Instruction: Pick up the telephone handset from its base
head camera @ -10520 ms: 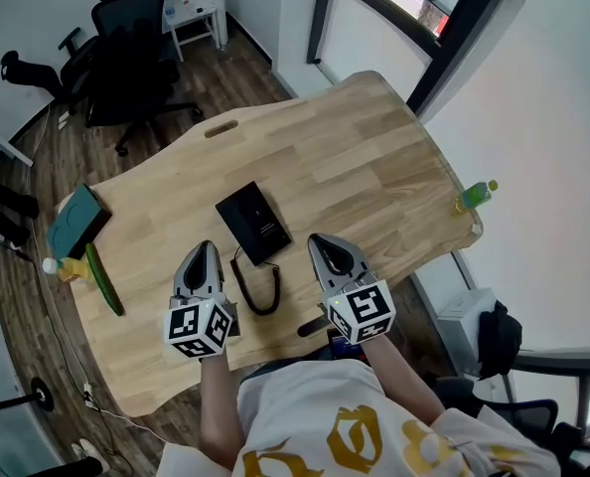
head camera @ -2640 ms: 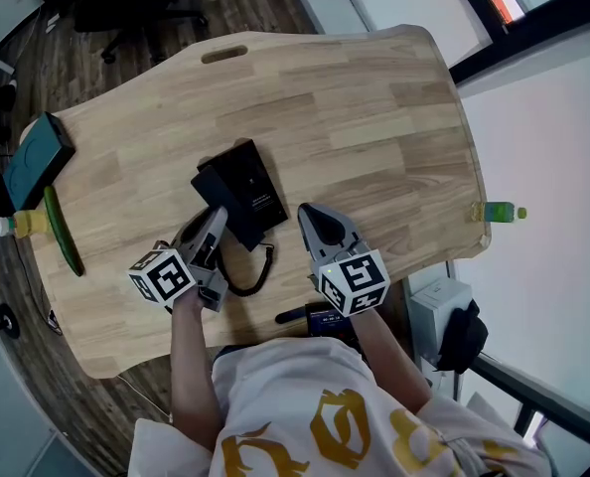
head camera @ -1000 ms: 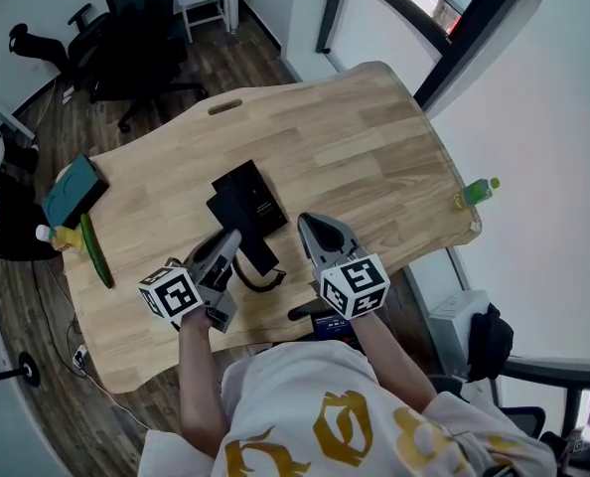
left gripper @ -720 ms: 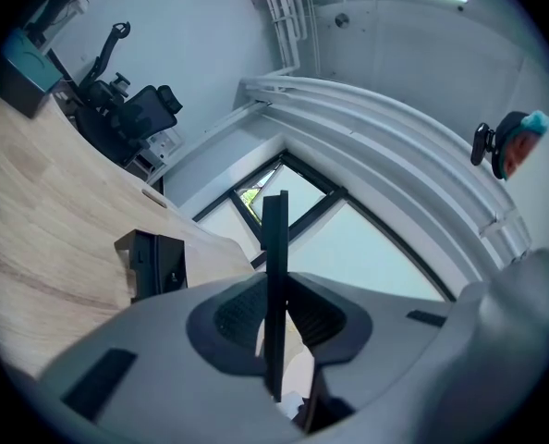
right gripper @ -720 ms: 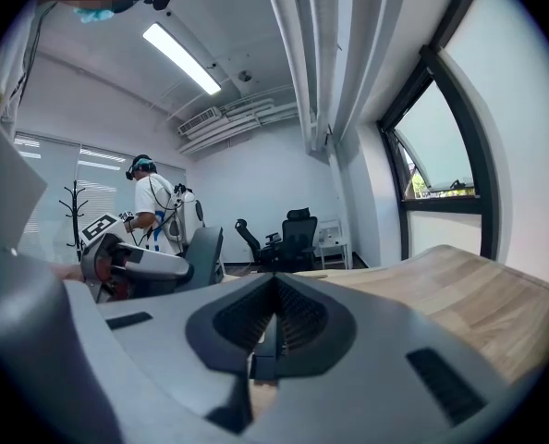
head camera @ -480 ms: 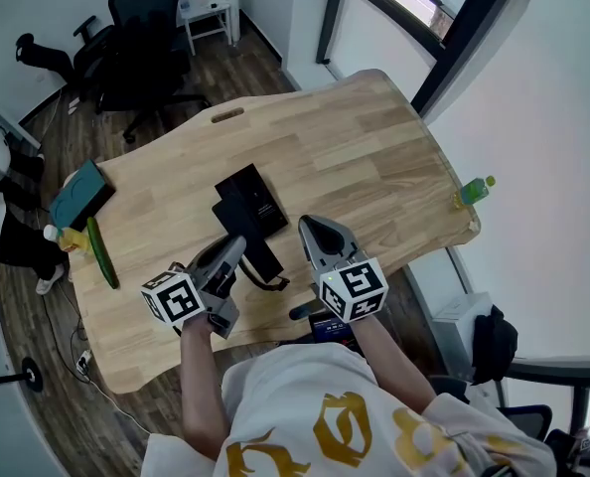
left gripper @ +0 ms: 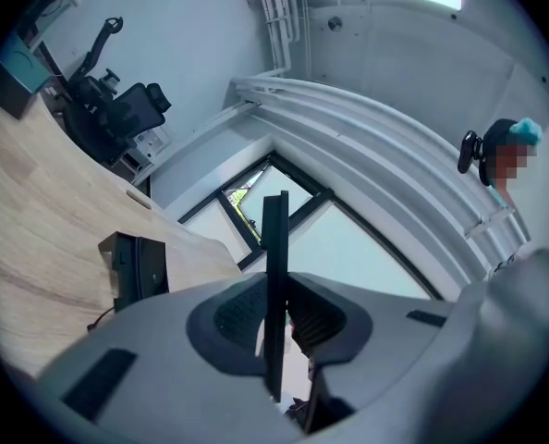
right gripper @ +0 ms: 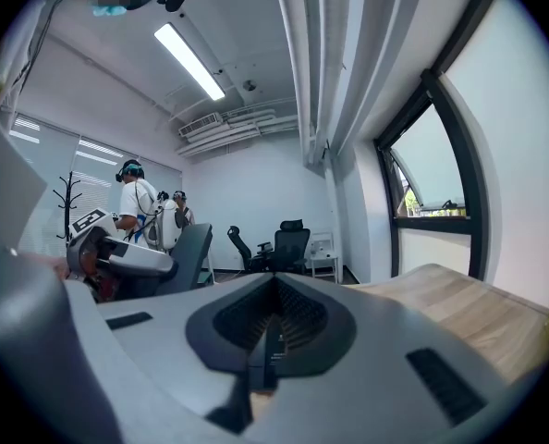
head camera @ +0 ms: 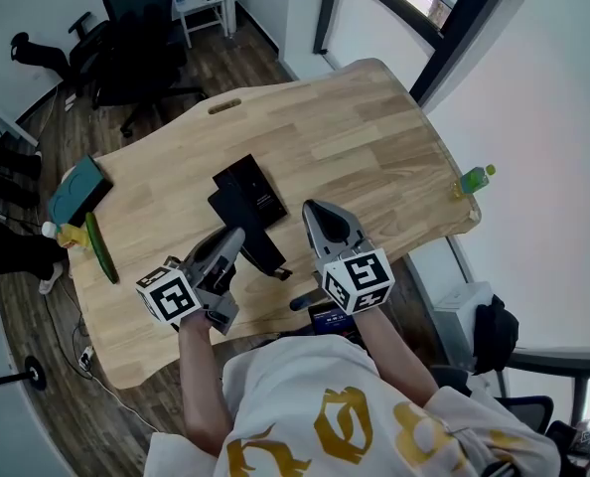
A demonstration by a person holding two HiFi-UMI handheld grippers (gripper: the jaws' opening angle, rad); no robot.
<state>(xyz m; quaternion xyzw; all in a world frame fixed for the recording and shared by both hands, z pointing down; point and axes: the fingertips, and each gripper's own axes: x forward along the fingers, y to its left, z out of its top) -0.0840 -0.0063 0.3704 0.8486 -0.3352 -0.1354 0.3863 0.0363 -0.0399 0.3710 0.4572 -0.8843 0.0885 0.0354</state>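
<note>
1. The left gripper (head camera: pixel 233 244) is clamped on the handset (head camera: pixel 260 249). In the left gripper view its jaws stand a little apart, with the pads (left gripper: pixel 242 314) pressed on both faces of the thin black piece. The piece stands edge-on between them and sticks out past the tips.
2. The handset is held over the table (head camera: pixel 374 137), close to its near edge. In the head view its far end overlaps the near end of the base (head camera: pixel 247 182).
3. The base lies flat on the table, between the middle and the near edge. In the left gripper view it sits on the wood off to the left, apart from the handset.
4. A dark cord (head camera: pixel 279 272) curls at the handset's near end, by the table's near edge.
5. The right gripper (head camera: pixel 315 210) has its jaws closed together with nothing between them. It hangs over the near edge just right of the handset, and the head view shows a gap between the two.
6. Along the table's left edge lie a teal box (head camera: pixel 76 192) and a long green thing (head camera: pixel 100 249). A yellow bottle (head camera: pixel 63 236) lies just beside them at the edge.
7. A green bottle (head camera: pixel 473 180) stands at the table's right edge, near the near right corner.
8. Office chairs (head camera: pixel 136 18) stand on the wood floor beyond the far left corner.
9. In the right gripper view a person in a white top (right gripper: pixel 134 202) stands in the room behind.
</note>
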